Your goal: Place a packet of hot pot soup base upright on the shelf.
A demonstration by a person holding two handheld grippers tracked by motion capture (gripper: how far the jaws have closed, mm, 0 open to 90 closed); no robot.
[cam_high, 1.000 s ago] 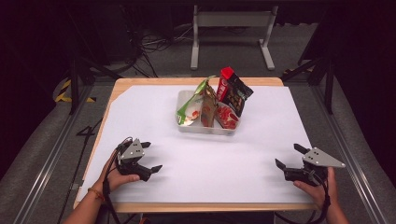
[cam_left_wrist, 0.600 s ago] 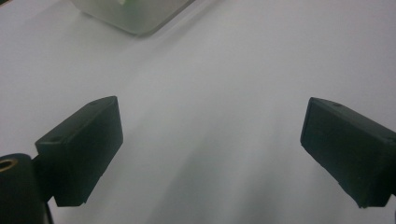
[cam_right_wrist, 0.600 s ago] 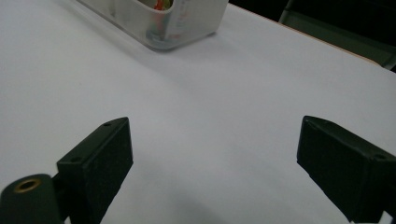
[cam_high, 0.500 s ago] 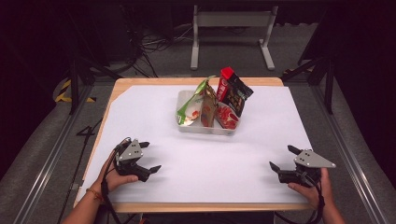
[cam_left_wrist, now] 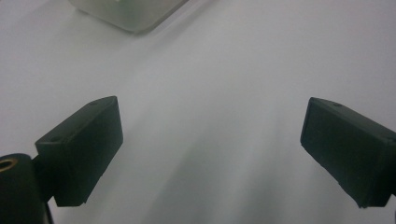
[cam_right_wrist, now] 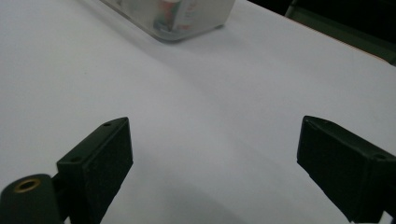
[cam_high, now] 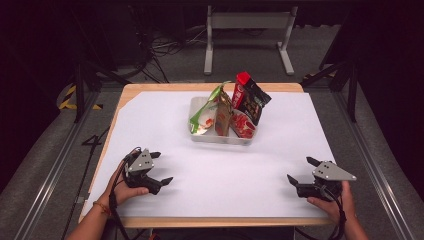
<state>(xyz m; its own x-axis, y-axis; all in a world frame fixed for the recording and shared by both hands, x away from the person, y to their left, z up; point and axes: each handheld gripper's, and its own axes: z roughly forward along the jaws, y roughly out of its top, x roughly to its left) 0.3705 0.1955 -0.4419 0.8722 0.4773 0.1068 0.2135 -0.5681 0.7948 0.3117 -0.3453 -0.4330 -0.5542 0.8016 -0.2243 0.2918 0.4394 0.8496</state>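
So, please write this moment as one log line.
left gripper: open, empty | right gripper: open, empty | snack packets: in tray | contact: none

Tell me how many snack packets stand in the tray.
4: a green packet at the left, a brown packet in the middle, a red packet in front right, a black packet behind; others may be hidden.

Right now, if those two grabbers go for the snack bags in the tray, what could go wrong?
1. The snack packets stand packed together, leaning on each other in the tray. Pulling one out might tip its neighbours over the rim.
2. The tray looks light and sits loose on the white sheet, so a sideways tug could slide it.
3. Both the left gripper and the right gripper are open and far from the tray; reaching together they might bump.
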